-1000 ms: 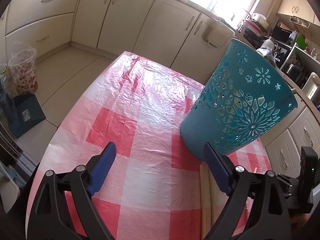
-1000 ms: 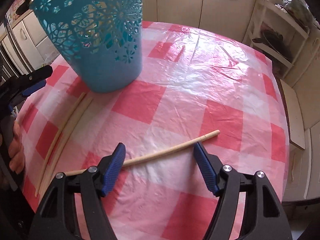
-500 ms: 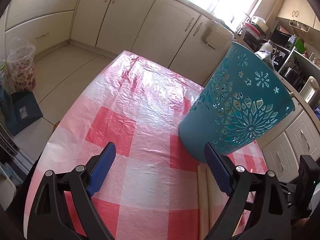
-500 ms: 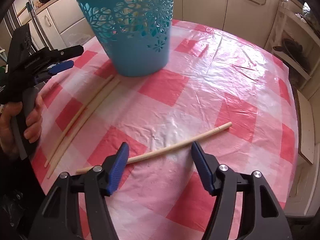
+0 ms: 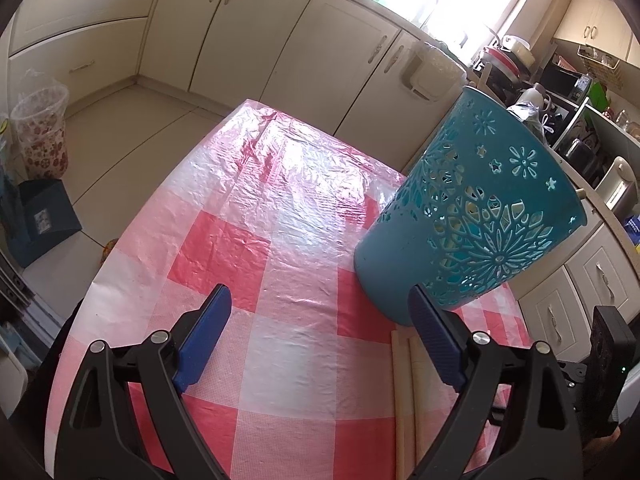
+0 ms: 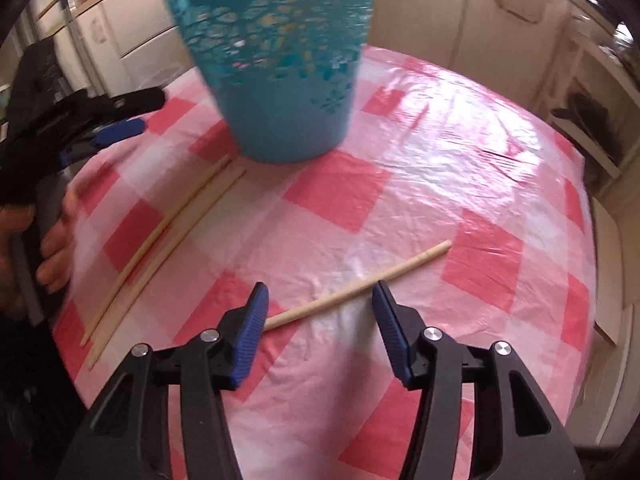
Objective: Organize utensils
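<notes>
Three pale wooden sticks lie on the tabletop (image 6: 460, 168), which is covered in a red-and-white checked plastic cloth. A pair of sticks (image 6: 168, 240) rests side by side, their far ends just short of the base of a teal cut-out basket (image 6: 284, 80) standing upright. The single stick (image 6: 356, 286) lies apart, slanting across the cloth. The right gripper (image 6: 318, 304) hovers over it, jaws open on either side of its near half, not touching it. The left gripper (image 5: 320, 320) hangs above the cloth beside the basket (image 5: 468, 224), jaws wide apart and holding nothing. No writing or label is legible anywhere; the right view is blurred.
</notes>
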The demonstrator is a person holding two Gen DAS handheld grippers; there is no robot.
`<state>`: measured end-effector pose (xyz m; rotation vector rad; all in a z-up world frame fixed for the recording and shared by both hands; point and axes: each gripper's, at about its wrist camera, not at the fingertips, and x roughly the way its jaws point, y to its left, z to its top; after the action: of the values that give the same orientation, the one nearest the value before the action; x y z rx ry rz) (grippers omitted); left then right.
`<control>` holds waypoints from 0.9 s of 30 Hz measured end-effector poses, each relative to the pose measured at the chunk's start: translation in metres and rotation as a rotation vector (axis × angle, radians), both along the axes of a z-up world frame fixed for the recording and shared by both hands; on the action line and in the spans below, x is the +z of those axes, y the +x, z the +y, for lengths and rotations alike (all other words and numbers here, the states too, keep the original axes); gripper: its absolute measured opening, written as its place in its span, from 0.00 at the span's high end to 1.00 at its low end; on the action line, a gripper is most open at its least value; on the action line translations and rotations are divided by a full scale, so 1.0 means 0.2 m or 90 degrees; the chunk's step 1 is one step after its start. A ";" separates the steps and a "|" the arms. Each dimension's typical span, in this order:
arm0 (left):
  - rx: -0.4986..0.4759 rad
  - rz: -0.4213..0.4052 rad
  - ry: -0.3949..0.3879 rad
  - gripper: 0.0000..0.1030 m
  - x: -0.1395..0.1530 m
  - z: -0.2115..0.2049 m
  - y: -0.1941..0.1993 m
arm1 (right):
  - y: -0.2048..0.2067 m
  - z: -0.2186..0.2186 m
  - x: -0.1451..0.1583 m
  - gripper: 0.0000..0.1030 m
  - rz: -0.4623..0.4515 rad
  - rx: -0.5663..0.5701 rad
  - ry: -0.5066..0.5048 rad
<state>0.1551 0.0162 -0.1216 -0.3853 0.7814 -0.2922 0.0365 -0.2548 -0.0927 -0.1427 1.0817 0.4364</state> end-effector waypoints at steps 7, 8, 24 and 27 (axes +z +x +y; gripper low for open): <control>0.000 0.000 -0.002 0.16 0.00 0.00 0.00 | 0.04 -0.17 0.02 0.58 0.051 -0.098 0.012; 0.000 0.001 -0.002 0.16 0.00 0.00 0.00 | 0.06 -0.17 0.02 0.53 0.051 -0.128 0.019; -0.001 0.000 -0.015 0.16 -0.01 0.01 0.00 | 0.12 -0.04 0.02 0.91 0.028 -0.079 -0.065; -0.002 0.002 -0.012 0.16 -0.01 0.00 0.01 | 0.08 0.01 0.03 0.91 0.015 -0.073 -0.103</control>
<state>0.1561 0.0165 -0.1228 -0.4022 0.7827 -0.3015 0.0524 -0.2536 -0.0873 -0.2182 1.1427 0.2482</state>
